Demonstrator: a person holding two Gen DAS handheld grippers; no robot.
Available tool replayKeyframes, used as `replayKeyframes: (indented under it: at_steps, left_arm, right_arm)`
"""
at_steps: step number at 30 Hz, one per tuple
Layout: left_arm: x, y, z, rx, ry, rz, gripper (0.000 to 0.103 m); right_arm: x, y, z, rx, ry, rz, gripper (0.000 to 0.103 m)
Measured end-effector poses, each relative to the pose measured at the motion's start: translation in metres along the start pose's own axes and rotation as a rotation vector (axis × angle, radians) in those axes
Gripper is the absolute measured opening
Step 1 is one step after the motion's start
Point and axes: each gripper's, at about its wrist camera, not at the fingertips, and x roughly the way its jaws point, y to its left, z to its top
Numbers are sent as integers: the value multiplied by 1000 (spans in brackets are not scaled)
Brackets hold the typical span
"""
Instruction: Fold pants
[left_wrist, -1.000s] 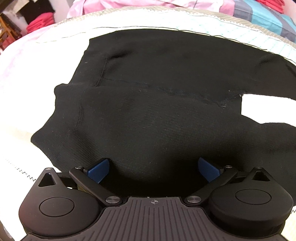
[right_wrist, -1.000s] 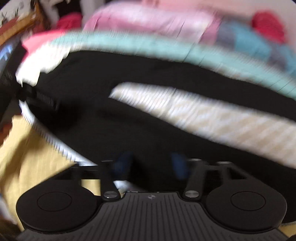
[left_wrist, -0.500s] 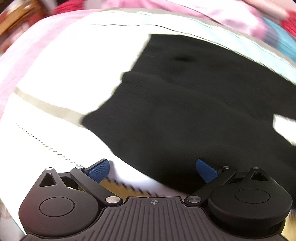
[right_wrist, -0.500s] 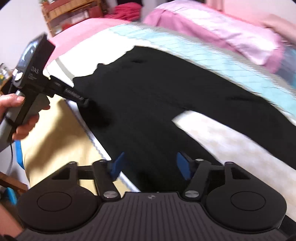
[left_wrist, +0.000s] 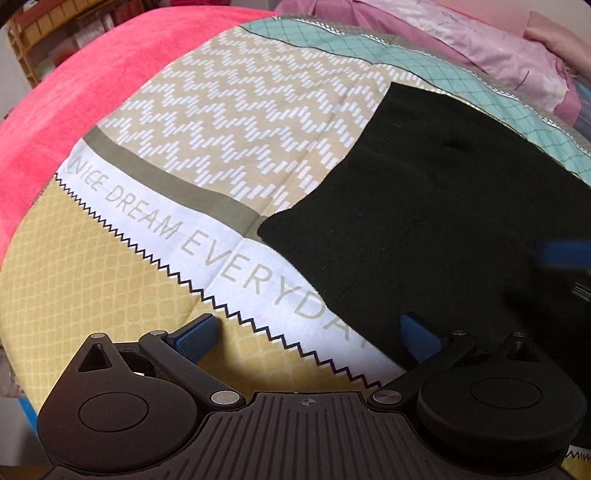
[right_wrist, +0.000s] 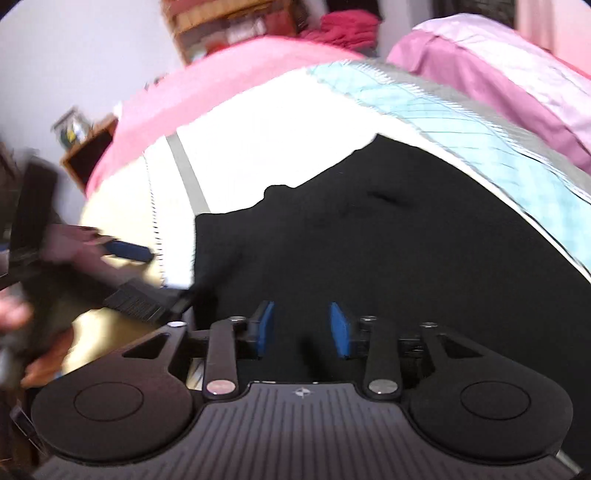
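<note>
Left claw (left_wrist: 308, 334) gapes wide over the patterned bedspread (left_wrist: 229, 122) with the black knit pants (left_wrist: 443, 221) spread ahead-right, while right claw (right_wrist: 302, 329) is closing above them, pinching nothing.

Left gripper (left_wrist: 308, 334) hangs wide open over the patterned bedspread (left_wrist: 236, 122), nothing between its blue pads (left_wrist: 195, 334). Black pants (left_wrist: 443, 221) lie ahead and to its right, their near edge passing beside the right pad. Pink blanket (left_wrist: 74, 96) far left.
</note>
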Motion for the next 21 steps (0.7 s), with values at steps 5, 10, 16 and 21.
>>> replayKeyframes:
  at_steps: [5,10,16,21]
  left_arm:
    - [1,-9,-3,10,-31,19,103]
    - [3,-10,-3,6,-40,20,103]
    - [2,-13,-6,19,-51,33,103]
    - [3,-12,-4,26,-44,28,103]
  right_arm:
    - [84,2,30,-128,-18,27,26]
    - [63,-11,47,-113,30,83,32]
    - [92,-37,54,-43,-11,-27,60]
    - [76,-30,57,-103,-26,-10,61]
